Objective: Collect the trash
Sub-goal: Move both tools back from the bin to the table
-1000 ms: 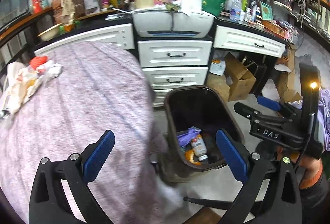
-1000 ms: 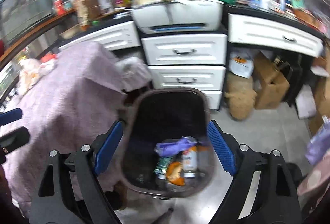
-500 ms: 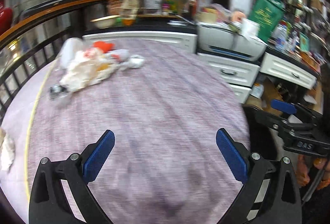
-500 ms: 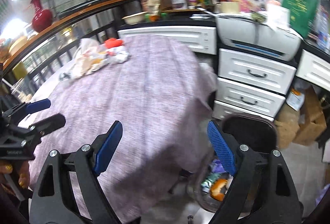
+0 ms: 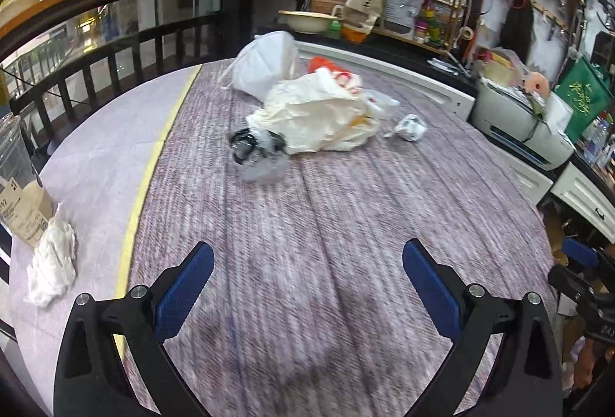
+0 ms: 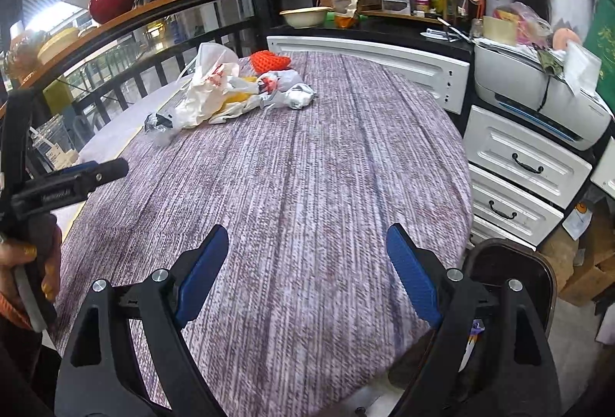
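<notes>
Two handheld grippers hang over a round table [image 5: 346,225] covered in a purple-grey woven cloth. The left gripper [image 5: 307,286] has its blue-padded jaws spread wide with nothing between them. The right gripper [image 6: 307,274] is the same: jaws wide apart, empty.

The trash lies in one loose cluster on the far side of the table, well apart from both grippers. Counted in the left view: one large crumpled white plastic bag [image 5: 319,117], its long axis running left to right; one white face mask [image 5: 265,63] just behind it to the left; one orange-red piece [image 5: 323,63] behind the bag; one clear wrapper with a black part [image 5: 257,152] touching the bag's near left end; one small crumpled white wad [image 5: 411,127] just right of the bag. A separate white tissue [image 5: 54,263] lies at the near left edge, beside a clear plastic cup [image 5: 15,178].

One dark bin [image 6: 511,282] stands on the floor at the table's near right edge; its contents are mostly hidden behind the right gripper.
</notes>
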